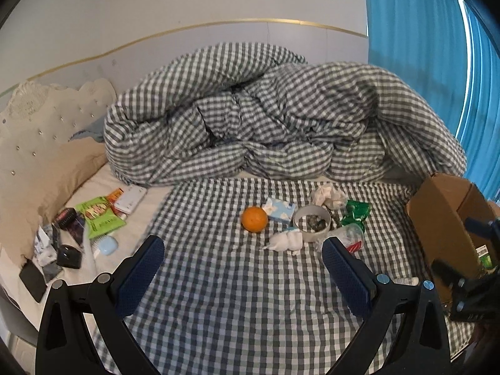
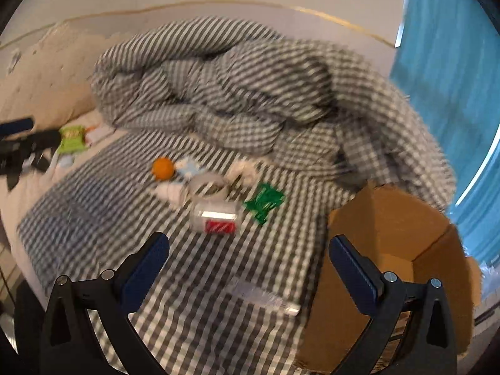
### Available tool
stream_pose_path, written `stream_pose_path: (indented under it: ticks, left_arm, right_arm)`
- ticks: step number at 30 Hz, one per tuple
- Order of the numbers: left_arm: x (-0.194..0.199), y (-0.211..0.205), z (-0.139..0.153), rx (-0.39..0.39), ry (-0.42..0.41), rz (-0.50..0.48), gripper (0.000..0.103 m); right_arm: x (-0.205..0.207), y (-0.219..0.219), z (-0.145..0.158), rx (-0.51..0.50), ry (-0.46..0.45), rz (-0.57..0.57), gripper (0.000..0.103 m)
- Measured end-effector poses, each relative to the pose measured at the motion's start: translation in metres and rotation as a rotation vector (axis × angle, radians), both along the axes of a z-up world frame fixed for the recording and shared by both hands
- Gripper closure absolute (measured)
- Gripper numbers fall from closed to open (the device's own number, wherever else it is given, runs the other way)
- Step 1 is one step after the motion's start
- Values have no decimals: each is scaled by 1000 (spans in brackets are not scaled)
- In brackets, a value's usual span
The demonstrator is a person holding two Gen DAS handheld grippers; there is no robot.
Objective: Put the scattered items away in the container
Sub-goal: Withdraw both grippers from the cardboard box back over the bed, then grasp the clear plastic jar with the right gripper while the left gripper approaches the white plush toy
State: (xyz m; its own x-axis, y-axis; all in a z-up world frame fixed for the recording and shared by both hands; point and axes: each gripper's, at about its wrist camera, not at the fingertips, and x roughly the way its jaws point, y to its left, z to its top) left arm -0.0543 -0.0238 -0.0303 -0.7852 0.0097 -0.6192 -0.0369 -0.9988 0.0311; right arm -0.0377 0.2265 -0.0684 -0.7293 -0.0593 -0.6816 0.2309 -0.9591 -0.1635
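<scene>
Bed (image 1: 237, 297) first: gingham sheet flat across the middle, matching duvet (image 1: 265, 115) bunched up at the back toward the wall, so you've got clear working room in front. Cardboard box (image 2: 384, 228) sits open on the bed's right edge, flaps up, mouth facing you; that's your container, and it looks placed there so the right side can drop things in w/o a long reach. Something green shows inside it in the left view, can't tell what.

Left tool (image 1: 243, 278) is spread wide, nothing between the pads, hanging over the sheet and aimed at the central clutter. Right tool (image 2: 250, 278) is likewise released and empty, hovering beside the box's near wall; its view is motion-blurred, so fine detail is unreliable there.

Scattered items, approx big to small: clear plastic cup (image 1: 350, 237) on its side w/ red label, just beside the white bowl (image 1: 312, 222), which holds dark bits. Green packet (image 1: 356, 212) right of the bowl, crumpled tissue (image 1: 328, 195) behind it. Orange (image 1: 254, 218) left of centre, touching or nearly touching a blue tissue pack (image 1: 279, 209). White wad (image 1: 286, 241) lies in front of the bowl.

Second heap sits far left by the pillow: green snack bag (image 1: 100, 215), a phone, small dark bits. My guess is it isn't part of the job.
</scene>
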Motion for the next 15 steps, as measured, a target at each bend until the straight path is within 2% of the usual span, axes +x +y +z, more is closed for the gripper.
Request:
stream_pose_path:
  ticks: [5,9,15]
  left_arm:
    - [-12,7,-22,-15,-49,-10,0]
    - [-22,3,-36,4,-83,-17,0]
    - [-41,-1,-57,9,-126,-3,0]
  right_arm:
    - [-16,-5,-42,34,-121,1,0]
    - [-36,3,-75,39,-200,-34,0]
    - [-67,2,-86,-85,-228,-48,0]
